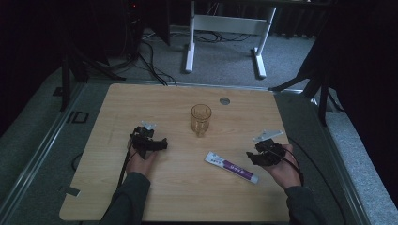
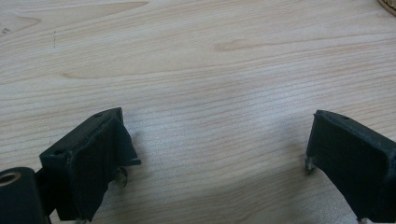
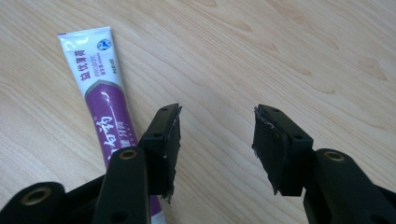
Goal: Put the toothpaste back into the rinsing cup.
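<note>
A white and purple toothpaste tube [image 1: 232,167] lies flat on the wooden table [image 1: 178,197], right of centre. An amber drinking glass [image 1: 201,119] stands upright near the table's middle. My right gripper [image 1: 256,155] rests just right of the tube, open; in the right gripper view the toothpaste tube [image 3: 100,100] lies beside the left jaw and only bare wood sits between the jaws of the right gripper [image 3: 217,130]. My left gripper [image 1: 157,143] sits low on the left, open over bare wood, as the left gripper view confirms for the left gripper [image 2: 217,140].
A small grey round disc [image 1: 225,100] is set in the table near the far edge. Beyond the table stand a white desk frame [image 1: 225,28] and cables on grey carpet. Dark stands flank both sides.
</note>
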Motion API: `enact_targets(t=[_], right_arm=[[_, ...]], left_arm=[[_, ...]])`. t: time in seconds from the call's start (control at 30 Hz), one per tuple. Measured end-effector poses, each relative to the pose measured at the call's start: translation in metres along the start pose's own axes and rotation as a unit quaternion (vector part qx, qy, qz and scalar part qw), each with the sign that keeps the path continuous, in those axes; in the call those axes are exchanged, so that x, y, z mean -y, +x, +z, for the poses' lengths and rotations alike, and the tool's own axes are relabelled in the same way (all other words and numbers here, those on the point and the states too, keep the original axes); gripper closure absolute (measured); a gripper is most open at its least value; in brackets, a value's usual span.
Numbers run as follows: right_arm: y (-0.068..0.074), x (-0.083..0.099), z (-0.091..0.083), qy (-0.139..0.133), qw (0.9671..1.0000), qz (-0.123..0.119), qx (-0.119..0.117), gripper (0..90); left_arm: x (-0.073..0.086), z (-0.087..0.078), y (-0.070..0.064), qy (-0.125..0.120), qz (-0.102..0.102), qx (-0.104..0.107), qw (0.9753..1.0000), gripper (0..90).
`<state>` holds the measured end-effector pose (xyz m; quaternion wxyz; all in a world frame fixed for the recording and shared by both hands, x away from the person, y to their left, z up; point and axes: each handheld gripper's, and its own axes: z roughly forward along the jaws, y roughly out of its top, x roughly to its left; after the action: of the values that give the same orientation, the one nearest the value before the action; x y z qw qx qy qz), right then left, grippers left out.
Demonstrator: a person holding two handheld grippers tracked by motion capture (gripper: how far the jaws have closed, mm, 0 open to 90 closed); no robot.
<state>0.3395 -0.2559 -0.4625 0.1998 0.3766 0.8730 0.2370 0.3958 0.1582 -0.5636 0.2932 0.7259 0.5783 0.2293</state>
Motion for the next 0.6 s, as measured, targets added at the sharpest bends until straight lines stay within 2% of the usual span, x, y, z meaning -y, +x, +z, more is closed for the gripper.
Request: enact_targets(t=[0.6], right_arm=[[0.006, -0.013, -0.001, 0.03, 0.9988, -0.038, -0.012, 52.0]], left_arm=[[0.0, 0.0, 0.0, -0.001, -0.001, -0.001, 1.0, 4.9]])
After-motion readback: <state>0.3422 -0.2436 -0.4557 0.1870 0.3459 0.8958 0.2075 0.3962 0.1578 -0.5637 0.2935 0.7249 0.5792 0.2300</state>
